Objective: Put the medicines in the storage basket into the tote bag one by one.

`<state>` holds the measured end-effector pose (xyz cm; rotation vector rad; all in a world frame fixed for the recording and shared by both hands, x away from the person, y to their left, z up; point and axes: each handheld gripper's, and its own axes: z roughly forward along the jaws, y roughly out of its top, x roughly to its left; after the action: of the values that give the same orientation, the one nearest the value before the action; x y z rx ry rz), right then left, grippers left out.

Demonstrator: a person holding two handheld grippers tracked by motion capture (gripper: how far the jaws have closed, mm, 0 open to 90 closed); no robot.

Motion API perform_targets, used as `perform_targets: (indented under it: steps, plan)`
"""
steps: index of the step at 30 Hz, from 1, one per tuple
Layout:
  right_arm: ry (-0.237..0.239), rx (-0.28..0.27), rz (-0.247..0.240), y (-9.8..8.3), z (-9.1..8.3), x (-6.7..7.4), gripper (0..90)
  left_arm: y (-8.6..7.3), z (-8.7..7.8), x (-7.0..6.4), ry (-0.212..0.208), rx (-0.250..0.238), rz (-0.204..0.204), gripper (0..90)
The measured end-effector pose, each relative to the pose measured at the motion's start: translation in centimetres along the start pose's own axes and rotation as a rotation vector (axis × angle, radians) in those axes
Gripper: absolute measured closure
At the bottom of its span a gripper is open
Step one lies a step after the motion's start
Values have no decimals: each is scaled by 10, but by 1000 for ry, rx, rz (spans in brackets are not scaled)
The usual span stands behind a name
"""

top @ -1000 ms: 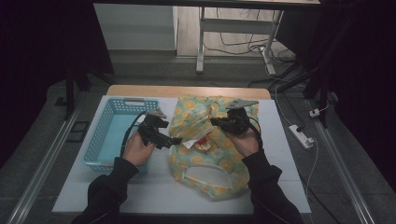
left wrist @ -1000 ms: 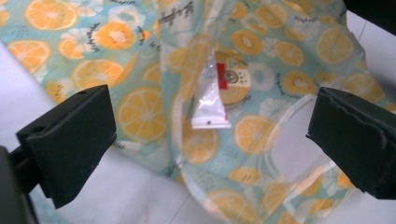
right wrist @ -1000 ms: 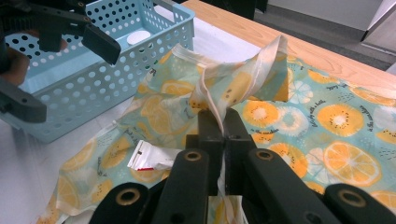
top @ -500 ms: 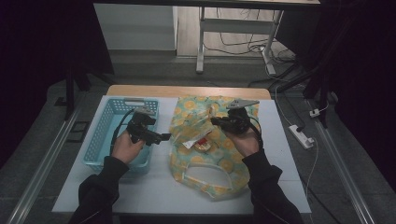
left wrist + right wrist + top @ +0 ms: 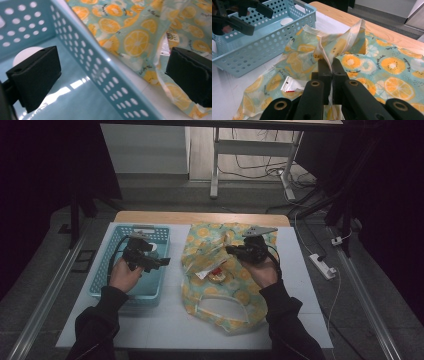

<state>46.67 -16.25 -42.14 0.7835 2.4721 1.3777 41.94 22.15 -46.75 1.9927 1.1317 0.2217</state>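
An orange-print cloth bag (image 5: 240, 290) (image 5: 130, 37) lies on the white table, its mouth facing the blue basket (image 5: 145, 227) (image 5: 262, 47). My right gripper (image 5: 231, 251) (image 5: 329, 67) is shut on a strip of the bag's upper edge and holds it raised. A white and red packet (image 5: 207, 271) (image 5: 290, 86) shows in the bag's mouth. My left gripper (image 5: 162, 261) (image 5: 112, 75) hangs open over the basket's right wall (image 5: 100, 65), one jaw inside and one outside, with nothing held. A white round thing (image 5: 286, 21) (image 5: 25, 53) sits in the basket.
The table's far wooden edge (image 5: 200, 217) runs behind the basket and bag. A power strip (image 5: 322, 265) lies on the floor to the right. Bare white tabletop (image 5: 165, 330) stretches in front of the basket, between my forearms.
My left gripper has moved left, from the bag's mouth to over the basket's right wall. The right gripper and the raised bag edge have stayed put.
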Motion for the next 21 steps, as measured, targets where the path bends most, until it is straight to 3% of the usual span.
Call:
perform_targets:
  steps: [10,21]
  plan:
    - [2,1,-2,-1,1,-1,896,-1,-5,17,65,-20,-34,0]
    - [3,5,-4,-1,1,0,896,2,4,36,128,9,-55,0]
